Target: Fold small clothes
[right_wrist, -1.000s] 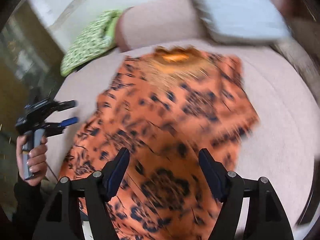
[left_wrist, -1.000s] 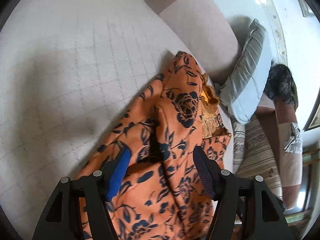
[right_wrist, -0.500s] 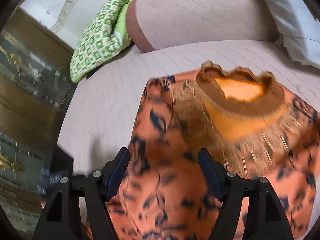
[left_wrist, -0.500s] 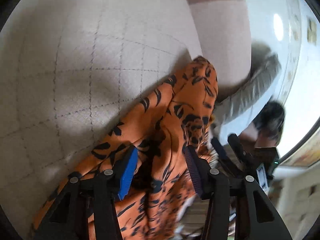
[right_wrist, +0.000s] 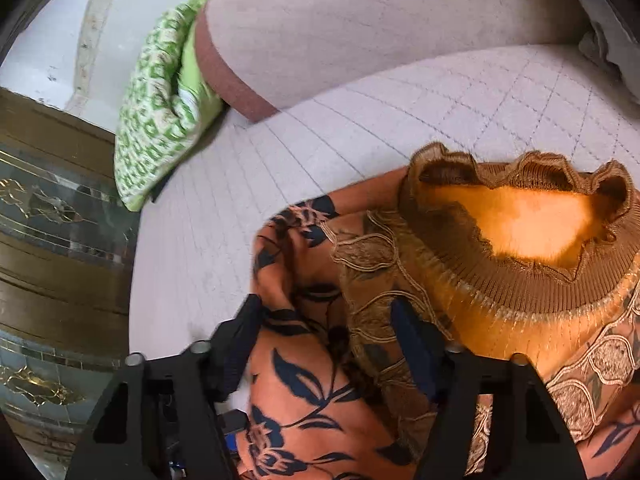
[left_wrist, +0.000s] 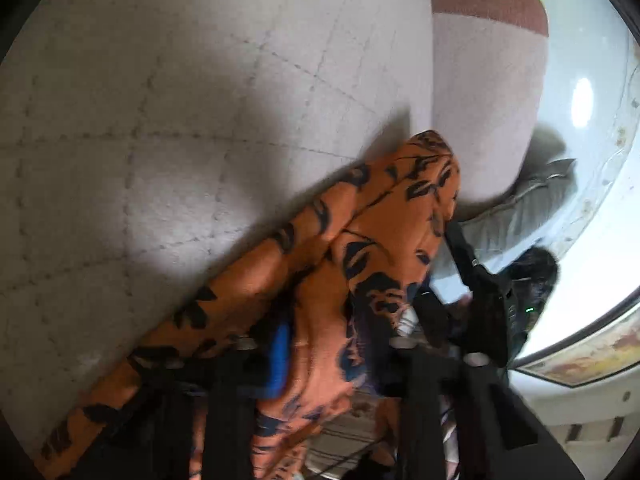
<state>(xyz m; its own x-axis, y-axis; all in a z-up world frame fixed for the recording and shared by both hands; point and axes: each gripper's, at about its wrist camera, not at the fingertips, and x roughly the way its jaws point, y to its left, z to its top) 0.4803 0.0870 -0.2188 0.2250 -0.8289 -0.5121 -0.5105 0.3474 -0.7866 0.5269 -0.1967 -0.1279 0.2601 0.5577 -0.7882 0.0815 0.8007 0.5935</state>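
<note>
Orange floral garment (right_wrist: 320, 400), printed with dark navy blooms, lies on a pale quilted sofa seat (right_wrist: 360, 128), its ruffled brown knit collar (right_wrist: 520, 280) and gold lace trim visible only from the right wrist camera. That view also takes in a green patterned cushion (right_wrist: 160, 120) at the seat's far left end, against the sofa's rounded arm (right_wrist: 360, 32). The left wrist camera (badly blurred) shows instead a raised fold of the same cloth running diagonally across the seat, a grey pillow (left_wrist: 528, 204) beyond it, and the black body of the other tool at right.

Bare quilted upholstery spreads wide to the left of the garment in both views; the shoulder-side hem ends just short of the seat's left edge.

The right gripper (right_wrist: 332, 344) sits parted, its fingers straddling a bunched ridge of fabric beside the collar, the left finger just off the cloth's edge and the right one over the lace. The left gripper (left_wrist: 316, 352) has a thick fold of cloth between its blue pad (left_wrist: 280, 356) and the opposite finger; blur leaves it impossible to tell whether it is clamped.
</note>
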